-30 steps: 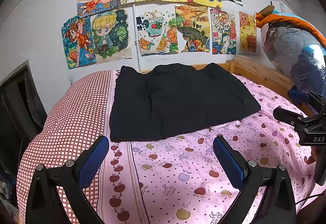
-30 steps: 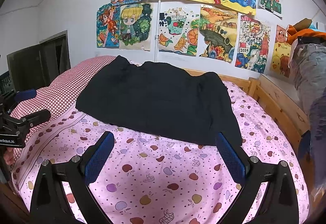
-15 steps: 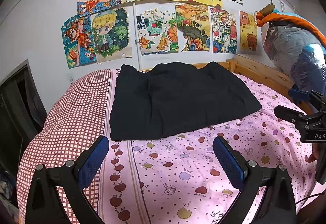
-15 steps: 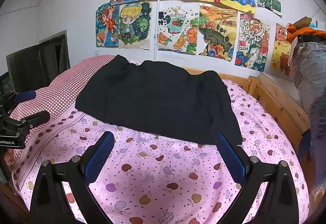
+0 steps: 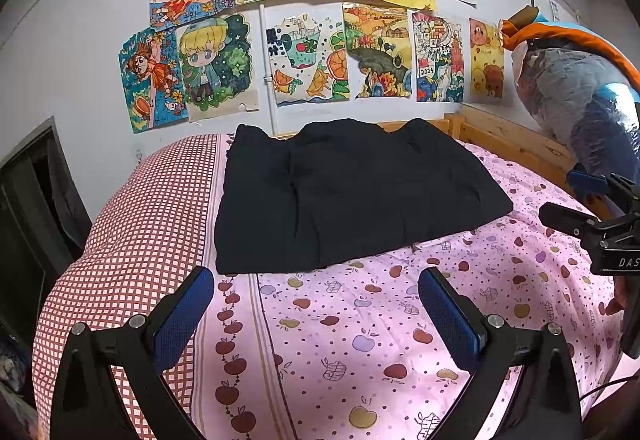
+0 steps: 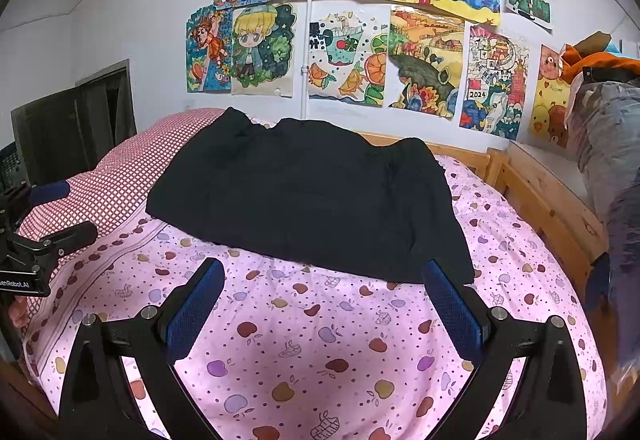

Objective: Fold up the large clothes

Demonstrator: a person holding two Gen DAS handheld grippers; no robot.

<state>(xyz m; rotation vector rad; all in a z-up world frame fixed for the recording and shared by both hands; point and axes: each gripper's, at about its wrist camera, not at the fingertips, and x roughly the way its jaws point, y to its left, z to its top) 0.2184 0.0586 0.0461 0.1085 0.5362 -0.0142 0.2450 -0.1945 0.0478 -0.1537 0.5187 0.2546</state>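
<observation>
A: Quick pass; where's the garment?

B: black garment lies flat on the bed, far half, its top edge up by the headboard under the wall drawings; left edge sits along the red-check strip of the cover; it looks roughly rectangular, maybe already folded once, can't be sure.

A: Jaws?

B: left gripper jaws wide, nothing between them; right gripper same, wide and empty; both hover over the pink cover short of the near hem; neither touches cloth.

A: Anything changed over the last second?

B: barely; the cloth hasn't shifted, jaw gap unchanged; the left view has tipped up a little, so the garment sits lower in frame; the right gripper seen from the left view drifted slightly; the right view is near identical.

A: Meaning?

B: my read: a pause or line-up before a grasp; no fold in progress; next move likely needs both grippers down at the near corners; thin cloth on soft bedding, so pinching the cover along with it is a risk.
</observation>
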